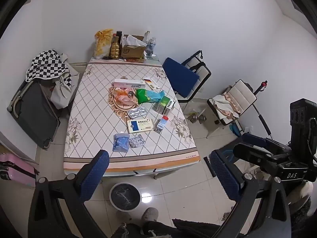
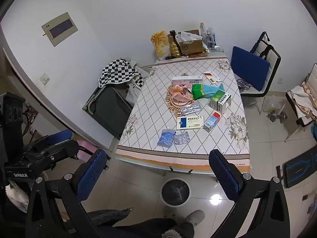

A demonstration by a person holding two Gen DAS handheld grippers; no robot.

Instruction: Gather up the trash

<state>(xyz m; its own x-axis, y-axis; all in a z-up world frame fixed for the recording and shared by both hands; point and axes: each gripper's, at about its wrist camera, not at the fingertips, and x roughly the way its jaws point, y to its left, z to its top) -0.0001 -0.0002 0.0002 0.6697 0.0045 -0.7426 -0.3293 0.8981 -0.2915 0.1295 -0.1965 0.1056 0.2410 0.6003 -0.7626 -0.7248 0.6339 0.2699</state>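
The trash [image 1: 138, 111], meaning cartons, foil blister sheets and crumpled wrappers, lies scattered mid-table [image 1: 89, 107], with the bin [image 1: 125, 196] on the floor at the 6 o'clock edge. Judged light: cartons stiff, so grip across the narrow sides; foil thin and slippery, so pinch an edge. Left claw [image 1: 158, 172] and right claw [image 2: 156, 174] both hang released and empty. Only the right view shows the wall panel [image 2: 59, 28] at 10 o'clock.

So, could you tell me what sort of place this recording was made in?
Most likely a room in someone's home, used for dining and storage: a table with a patterned cloth, strewn with medicine boxes, dining chairs beside it, and an open suitcase against the wall.
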